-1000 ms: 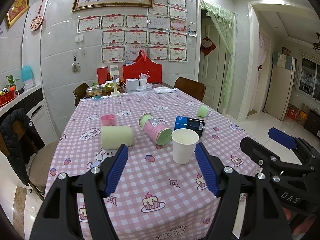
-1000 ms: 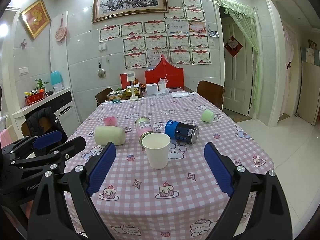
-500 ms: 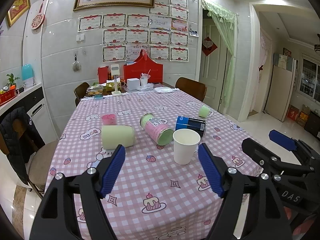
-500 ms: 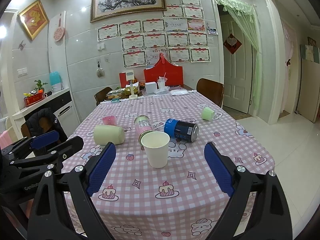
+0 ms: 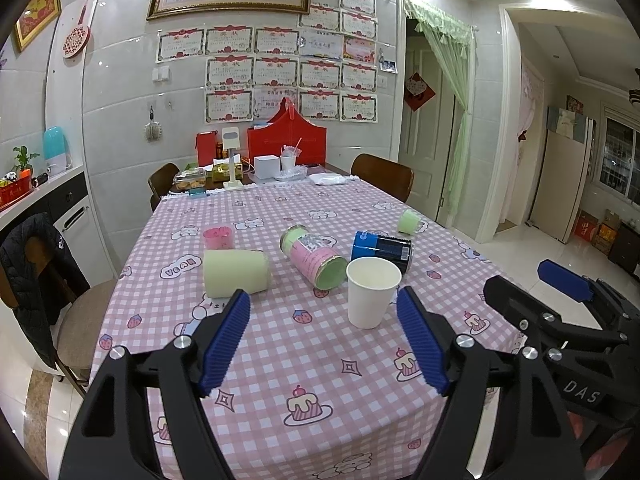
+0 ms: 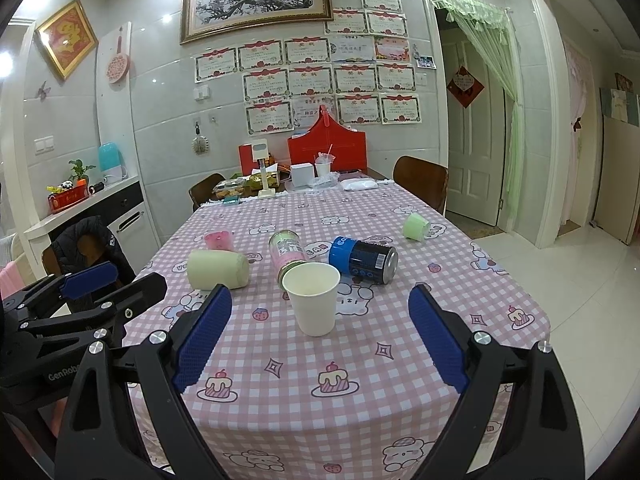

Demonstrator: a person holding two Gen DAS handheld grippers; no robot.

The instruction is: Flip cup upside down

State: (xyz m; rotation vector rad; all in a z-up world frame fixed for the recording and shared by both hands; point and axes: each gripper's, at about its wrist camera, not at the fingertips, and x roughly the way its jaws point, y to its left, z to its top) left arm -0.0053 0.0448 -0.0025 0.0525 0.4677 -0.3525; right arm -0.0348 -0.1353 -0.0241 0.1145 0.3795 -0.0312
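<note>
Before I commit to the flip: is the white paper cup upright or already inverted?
Upright. The white paper cup stands on its narrow base, open mouth up, apparently empty.

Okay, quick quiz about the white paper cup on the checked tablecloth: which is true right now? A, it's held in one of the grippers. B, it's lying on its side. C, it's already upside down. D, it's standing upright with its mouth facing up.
D: the white paper cup stands on the tablecloth with its open rim up, and the right gripper and left gripper are both open and short of it.
</note>
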